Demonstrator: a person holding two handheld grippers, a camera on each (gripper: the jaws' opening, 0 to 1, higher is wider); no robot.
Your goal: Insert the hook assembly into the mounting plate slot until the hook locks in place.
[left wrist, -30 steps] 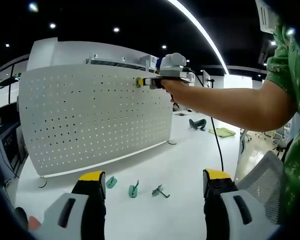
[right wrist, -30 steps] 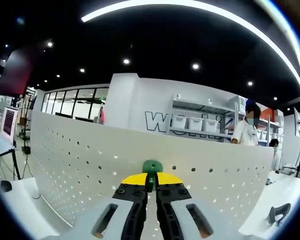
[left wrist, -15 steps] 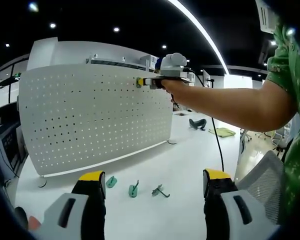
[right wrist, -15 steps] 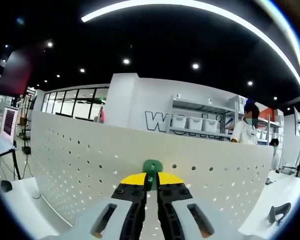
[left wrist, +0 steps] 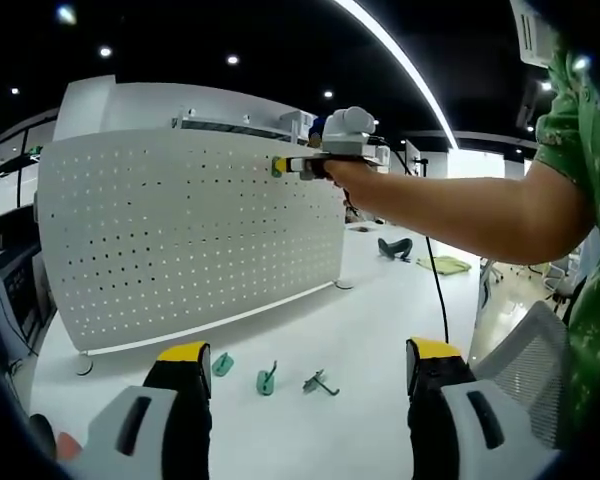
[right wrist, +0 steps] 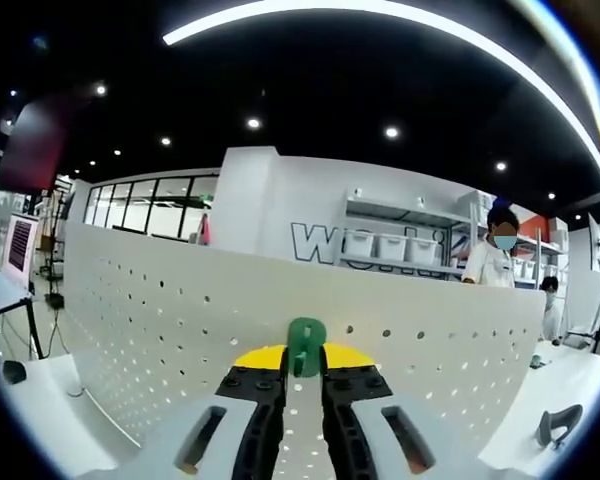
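Green hook sits against the upper edge of the perforated mounting plate, apparently seated; locking cannot be confirmed. Right gripper jaws stand slightly parted beside it, seemingly released. Left gripper jaws wide, empty, above tabletop with three spare hooks.

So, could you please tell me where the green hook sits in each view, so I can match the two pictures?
Left gripper view: the green hook is a small speck at the tip of the right claw, against the top edge of the white pegboard.
Right gripper view: it stands at lower centre, between the parted jaws, on the pegboard.
Shared landmark: the pegboard.
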